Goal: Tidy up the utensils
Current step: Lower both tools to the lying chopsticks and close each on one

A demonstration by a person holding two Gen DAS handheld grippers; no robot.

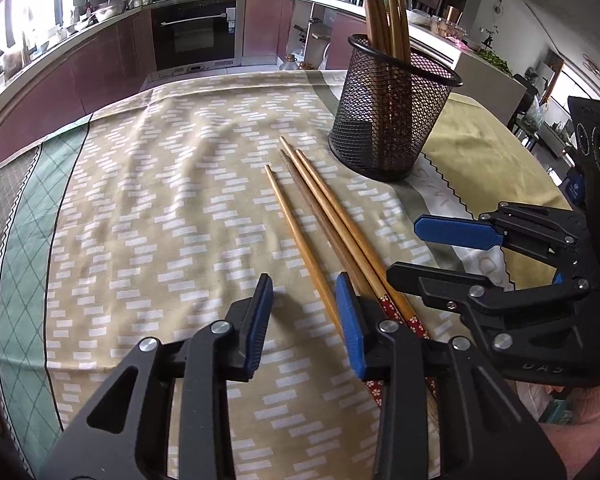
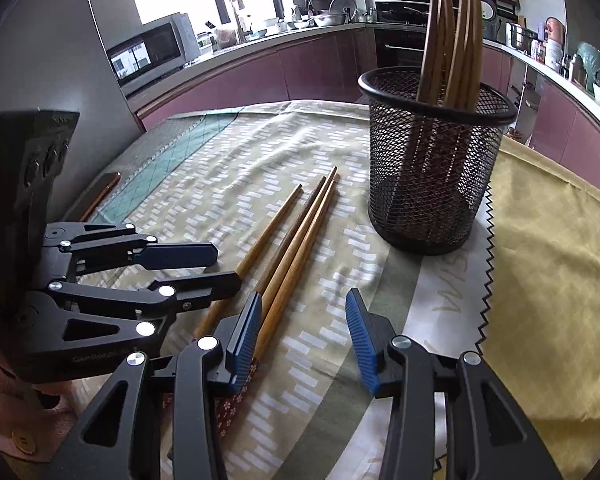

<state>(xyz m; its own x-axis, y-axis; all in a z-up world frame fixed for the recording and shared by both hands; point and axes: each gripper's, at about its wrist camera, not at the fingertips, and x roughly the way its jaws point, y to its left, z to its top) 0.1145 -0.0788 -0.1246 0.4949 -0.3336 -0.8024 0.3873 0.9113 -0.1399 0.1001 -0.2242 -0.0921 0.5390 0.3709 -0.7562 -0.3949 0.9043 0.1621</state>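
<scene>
**Four chopsticks on the cloth, both tools spread above their ends**

Four loose chopsticks lie side by side on the patterned tablecloth that covers the counter, tips pointing toward a black mesh holder. The holder stands upright just beyond the tips, apart from them, and already contains several wooden chopsticks leaning inside it. Three of the loose sticks lie touching in a bundle; the fourth, a lighter one, lies a little apart on the left. At least one stick has a red flowered end.

The left tool is spread wide, its blue pads holding nothing; the lone lighter stick runs between the fingers. The right tool is also spread and empty, its left pad just beside the bundle. The two tools hover near each other over the handle ends.
</scene>
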